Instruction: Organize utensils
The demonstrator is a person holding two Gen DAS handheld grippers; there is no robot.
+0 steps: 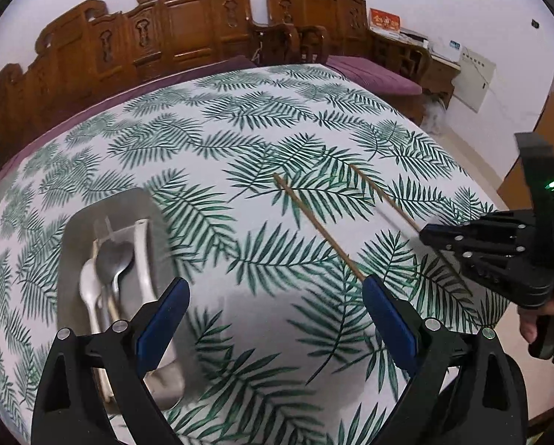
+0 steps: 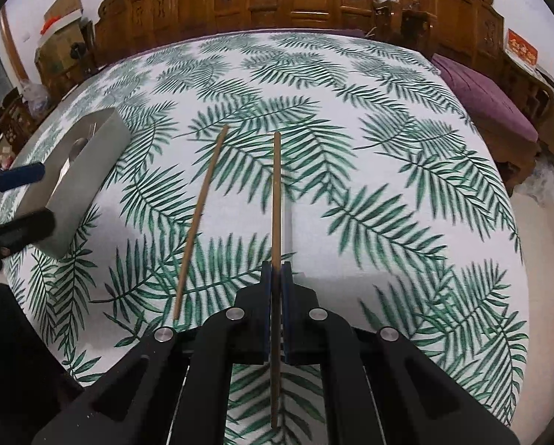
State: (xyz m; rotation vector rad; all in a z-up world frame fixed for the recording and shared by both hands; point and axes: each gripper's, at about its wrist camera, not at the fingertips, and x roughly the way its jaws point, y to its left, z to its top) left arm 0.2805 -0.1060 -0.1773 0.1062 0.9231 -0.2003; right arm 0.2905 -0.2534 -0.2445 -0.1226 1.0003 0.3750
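My right gripper point(image 2: 276, 267) is shut on one wooden chopstick point(image 2: 276, 200), which runs straight out past the pads with its shadow just beside it. In the left wrist view this gripper point(image 1: 427, 233) grips the chopstick point(image 1: 384, 196) at the right. A second chopstick point(image 2: 199, 218) lies loose on the leaf-print tablecloth, just left of the held one. It ends near my left gripper's right fingertip point(image 1: 369, 285). My left gripper point(image 1: 277, 296) hangs open and empty above the cloth. A metal tray point(image 1: 73, 244) at its left holds spoons point(image 1: 115, 259) and other utensils.
The tray point(image 2: 88, 185) stands near the table's left edge, with my left gripper point(image 2: 45, 196) in front of it. Carved wooden benches point(image 1: 188, 26) with purple cushions point(image 1: 373, 74) line the far side. A hand point(image 1: 536, 319) grips the right tool's handle.
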